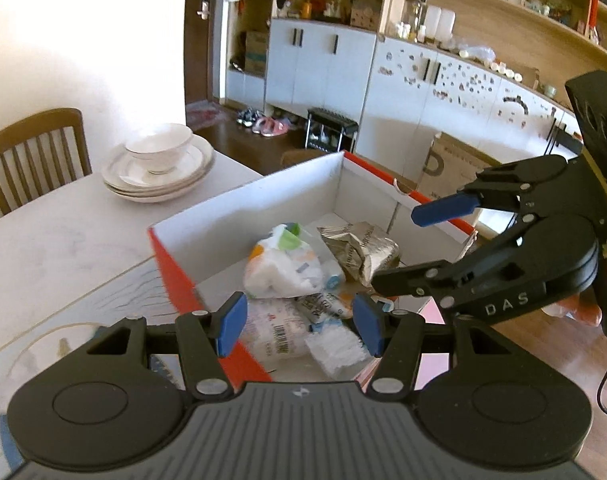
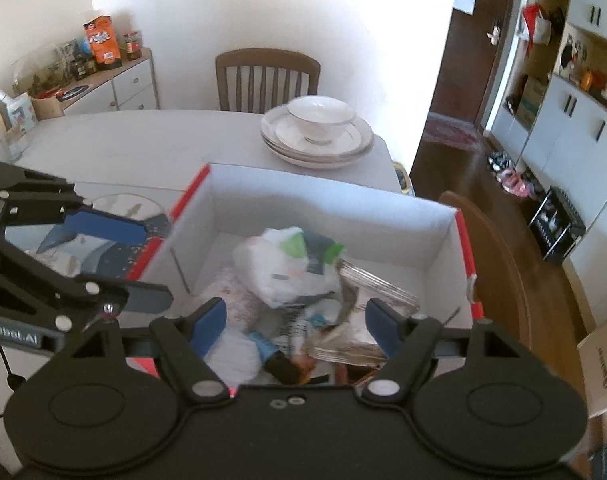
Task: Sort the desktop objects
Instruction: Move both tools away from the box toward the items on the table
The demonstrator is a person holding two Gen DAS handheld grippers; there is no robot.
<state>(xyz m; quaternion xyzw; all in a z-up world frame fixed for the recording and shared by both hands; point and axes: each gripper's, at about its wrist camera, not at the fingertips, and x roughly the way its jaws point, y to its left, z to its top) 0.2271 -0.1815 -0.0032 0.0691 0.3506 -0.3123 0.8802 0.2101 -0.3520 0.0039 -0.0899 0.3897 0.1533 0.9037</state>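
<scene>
Red cardboard is edging the white-lined box (image 1: 239, 208) sitting on the pale table (image 1: 63, 240); inside it are lying a white plastic packet (image 1: 283, 268), a crumpled silver foil wrapper (image 1: 363, 252) and other wrapped bits; the left gripper (image 1: 299, 328) is hanging over the near rim, jaws parted and gripping nothing; the right gripper (image 2: 295, 328) is hovering over the same box, released and empty too; a bowl (image 2: 319, 118) is resting on stacked plates (image 2: 315, 140) beyond, near a wooden chair (image 2: 267, 78).

Packets (image 1: 281, 268) lie in the box (image 1: 239, 204); stacked plates (image 1: 159, 168) sit behind it.
</scene>
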